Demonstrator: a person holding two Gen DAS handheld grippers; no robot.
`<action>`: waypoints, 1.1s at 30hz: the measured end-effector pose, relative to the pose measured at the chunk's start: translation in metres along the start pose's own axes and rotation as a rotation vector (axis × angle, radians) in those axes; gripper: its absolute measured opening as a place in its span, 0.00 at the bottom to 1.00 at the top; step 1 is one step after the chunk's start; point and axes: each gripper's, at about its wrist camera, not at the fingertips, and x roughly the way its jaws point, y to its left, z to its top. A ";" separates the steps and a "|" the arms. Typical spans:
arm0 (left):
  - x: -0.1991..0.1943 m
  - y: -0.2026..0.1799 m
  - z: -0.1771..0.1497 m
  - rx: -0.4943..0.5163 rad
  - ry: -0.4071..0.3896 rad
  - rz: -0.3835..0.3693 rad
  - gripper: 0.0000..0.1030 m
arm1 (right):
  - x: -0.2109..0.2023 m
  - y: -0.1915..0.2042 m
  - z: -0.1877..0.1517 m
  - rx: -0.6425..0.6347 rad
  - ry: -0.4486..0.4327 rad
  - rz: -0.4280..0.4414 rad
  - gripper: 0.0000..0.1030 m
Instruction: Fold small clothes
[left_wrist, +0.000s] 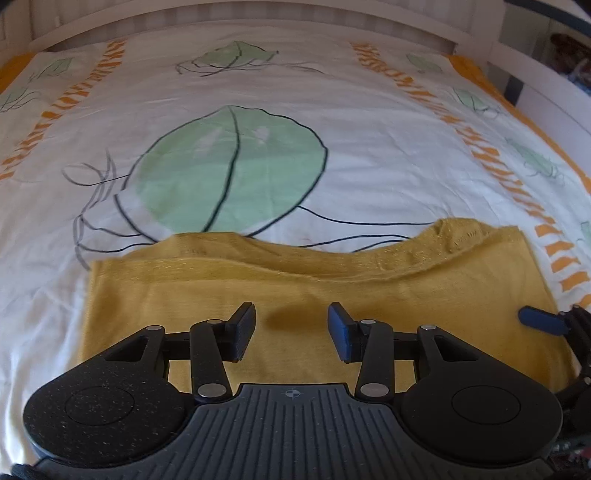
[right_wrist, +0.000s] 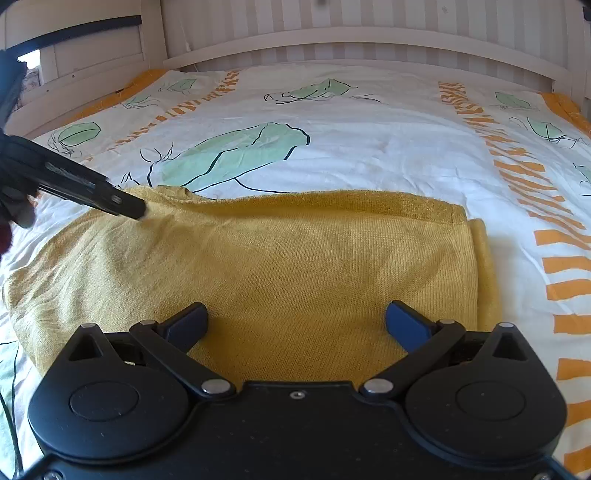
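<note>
Both tools, left tool (left_wrist: 291, 328) and right tool (right_wrist: 296, 324), gape over one yellow garment (right_wrist: 295, 258).

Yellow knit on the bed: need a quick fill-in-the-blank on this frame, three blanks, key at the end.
1. The yellow knit garment lies on a bedspread printed with green ____.
2. The right hand-held gripper has its jaws ____, with nothing between them.
3. The left hand-held gripper hovers over the garment with jaws ____.

Missing words: leaves; open; open
</note>
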 end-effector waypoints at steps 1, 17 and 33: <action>0.006 -0.002 0.002 -0.005 0.010 0.000 0.41 | 0.001 0.000 0.000 -0.002 0.000 -0.002 0.99; 0.010 -0.010 0.015 -0.098 -0.010 0.023 0.48 | -0.004 -0.001 0.003 0.027 0.009 0.011 0.99; -0.054 -0.056 -0.100 0.018 0.017 0.016 0.49 | -0.049 -0.077 0.020 0.383 -0.053 0.058 1.00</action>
